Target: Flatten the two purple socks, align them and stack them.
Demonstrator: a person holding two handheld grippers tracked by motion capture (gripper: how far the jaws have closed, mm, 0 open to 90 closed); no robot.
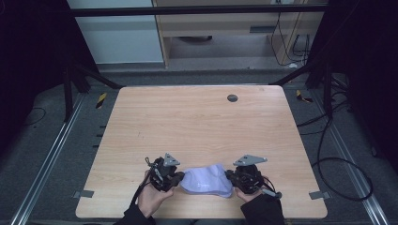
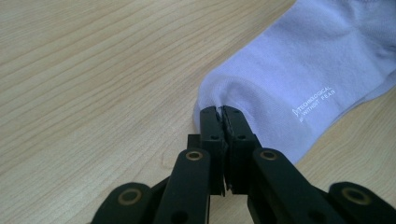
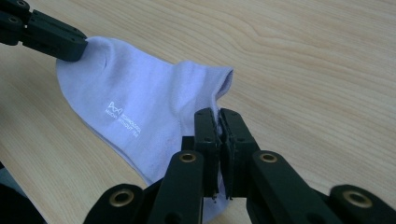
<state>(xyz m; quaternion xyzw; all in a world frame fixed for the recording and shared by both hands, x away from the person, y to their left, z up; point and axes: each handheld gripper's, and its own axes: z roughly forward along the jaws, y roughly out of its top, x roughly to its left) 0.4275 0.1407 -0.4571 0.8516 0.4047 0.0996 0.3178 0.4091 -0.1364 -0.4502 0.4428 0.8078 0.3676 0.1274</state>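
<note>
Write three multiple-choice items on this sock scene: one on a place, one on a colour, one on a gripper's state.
1. Where on the table does the sock lie?
A. near the front edge, between the hands
B. at the far edge by the round hole
C. at the left rear corner

2. What colour is the sock?
A. dark red
B. pale lilac with white lettering
C. black

3. How do the left gripper's jaws stand?
A. wide open above the sock
B. shut on bare wood
C. shut on the sock's end

Answers: 1 A, the high view shows it between both grippers; 2 B, both gripper views show it; 3 C, fabric is pinched between the pads.
</note>
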